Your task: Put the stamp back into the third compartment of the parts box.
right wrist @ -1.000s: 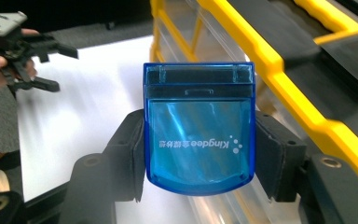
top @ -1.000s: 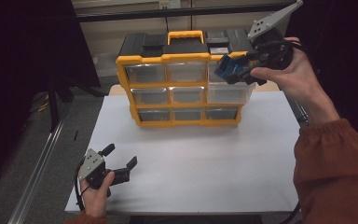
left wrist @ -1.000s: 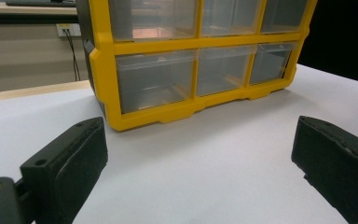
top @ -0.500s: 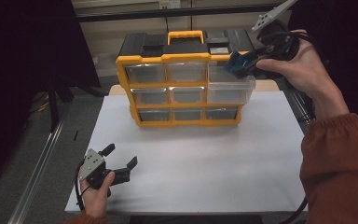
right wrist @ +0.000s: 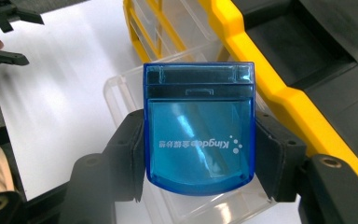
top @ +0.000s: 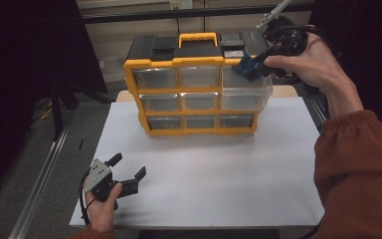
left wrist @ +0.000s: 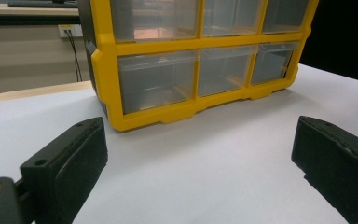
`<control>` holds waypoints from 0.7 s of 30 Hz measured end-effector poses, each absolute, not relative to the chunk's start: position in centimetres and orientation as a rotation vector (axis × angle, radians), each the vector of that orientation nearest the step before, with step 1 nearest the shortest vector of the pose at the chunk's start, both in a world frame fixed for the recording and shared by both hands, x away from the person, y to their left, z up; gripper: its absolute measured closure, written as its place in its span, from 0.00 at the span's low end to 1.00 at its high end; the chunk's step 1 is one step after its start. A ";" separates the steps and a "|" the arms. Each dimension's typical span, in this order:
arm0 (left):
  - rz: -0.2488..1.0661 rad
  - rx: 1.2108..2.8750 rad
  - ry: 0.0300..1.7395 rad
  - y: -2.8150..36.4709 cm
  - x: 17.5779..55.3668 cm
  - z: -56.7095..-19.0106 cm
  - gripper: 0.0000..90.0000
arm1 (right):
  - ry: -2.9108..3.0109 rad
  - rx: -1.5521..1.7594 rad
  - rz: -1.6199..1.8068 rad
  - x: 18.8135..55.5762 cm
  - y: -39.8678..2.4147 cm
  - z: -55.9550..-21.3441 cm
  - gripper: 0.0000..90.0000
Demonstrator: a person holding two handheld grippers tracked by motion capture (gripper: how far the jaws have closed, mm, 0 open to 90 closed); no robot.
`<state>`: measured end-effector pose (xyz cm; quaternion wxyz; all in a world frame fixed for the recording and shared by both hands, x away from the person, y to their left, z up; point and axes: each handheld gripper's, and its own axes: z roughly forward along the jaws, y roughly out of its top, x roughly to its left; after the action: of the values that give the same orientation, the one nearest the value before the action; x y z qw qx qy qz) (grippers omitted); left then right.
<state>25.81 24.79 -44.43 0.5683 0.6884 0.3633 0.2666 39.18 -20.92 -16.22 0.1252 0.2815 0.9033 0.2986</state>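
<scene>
Right gripper view: right gripper clamps a blue case; left gripper rests wide apart.

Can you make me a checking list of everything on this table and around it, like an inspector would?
Surface: white rectangular table top, bare in front.
Job's things: yellow and black plastic drawer cabinet with clear drawers and a yellow handle; clear upper right drawer pulled out; small blue see-through plastic box held above that drawer.
Clutter: nothing seen.
Grippers: right gripper shut on the blue box; left gripper open, holding nothing, low at the table's front left.
Cables: black cable loops from the left gripper.
Surroundings: grey floor, metal rail, dark background.
</scene>
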 end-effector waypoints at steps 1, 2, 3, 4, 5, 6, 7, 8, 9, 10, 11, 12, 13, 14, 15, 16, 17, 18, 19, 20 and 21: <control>0.632 1.621 0.851 24.8 25.8 -44.4 0.04 | 2.641 0.819 0.861 39.4 -20.9 -16.3 0.47; 0.631 1.622 0.853 24.8 25.8 -44.4 0.04 | 2.646 0.830 0.849 39.5 -20.8 -16.3 0.47; 0.638 1.625 0.857 24.8 25.8 -44.4 0.04 | 2.651 0.846 0.841 39.7 -20.8 -16.4 0.47; 0.631 1.621 0.852 24.8 25.8 -44.4 0.04 | 2.674 0.856 0.811 40.0 -20.7 -16.5 0.47; 0.631 1.621 0.852 24.8 25.8 -44.4 0.04 | 2.674 0.856 0.811 40.0 -20.7 -16.5 0.47; 0.629 1.618 0.852 24.8 25.8 -44.4 0.04 | 2.691 0.856 0.774 40.2 -20.6 -16.5 0.47; 0.629 1.618 0.852 24.8 25.8 -44.4 0.04 | 2.691 0.856 0.774 40.2 -20.6 -16.5 0.47; 0.629 1.616 0.855 24.8 25.8 -44.5 0.04 | 2.719 0.856 0.764 40.4 -20.5 -16.6 0.47; 0.626 1.624 0.855 24.8 25.8 -44.5 0.04 | 2.722 0.862 0.754 40.5 -20.4 -16.6 0.47; 0.626 1.624 0.855 24.8 25.8 -44.5 0.04 | 2.722 0.862 0.754 40.5 -20.4 -16.6 0.47; 0.623 1.625 0.855 24.8 25.8 -44.5 0.04 | 2.723 0.861 0.744 40.6 -20.4 -16.6 0.47; 0.621 1.627 0.851 24.7 25.8 -44.5 0.04 | 2.708 0.871 0.736 40.7 -20.3 -16.5 0.47; 0.624 1.633 0.851 24.7 25.8 -44.5 0.04 | 2.708 0.871 0.736 40.7 -20.3 -16.5 0.47; 0.626 1.636 0.849 24.7 25.8 -44.5 0.04 | 2.721 0.877 0.738 40.7 -20.2 -16.4 0.47; 0.627 1.640 0.847 24.8 25.8 -44.5 0.04 | 2.723 0.873 0.736 40.7 -20.2 -16.4 0.47; 0.625 1.635 0.849 24.7 25.8 -44.5 0.04 | 2.723 0.873 0.736 40.7 -20.2 -16.4 0.47; 0.623 1.630 0.852 24.7 25.8 -44.5 0.04 | 2.741 0.872 0.711 40.7 -19.9 -16.5 0.47; 0.623 1.630 0.852 24.7 25.8 -44.5 0.04 | 2.741 0.872 0.711 40.7 -19.9 -16.5 0.47; 0.623 1.633 0.851 24.8 25.8 -44.5 0.04 | 2.746 0.876 0.695 40.8 -19.7 -16.7 0.47; 0.624 1.630 0.846 24.7 25.8 -44.5 0.04 | 2.744 0.871 0.693 40.8 -19.7 -16.8 0.47; 0.624 1.630 0.846 24.7 25.8 -44.5 0.05 | 2.743 0.868 0.693 40.9 -19.7 -16.9 0.47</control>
<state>25.76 24.74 -44.46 0.5654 0.6932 0.3596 0.2655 40.87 -19.66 -16.88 0.0910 0.2920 0.9230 0.2333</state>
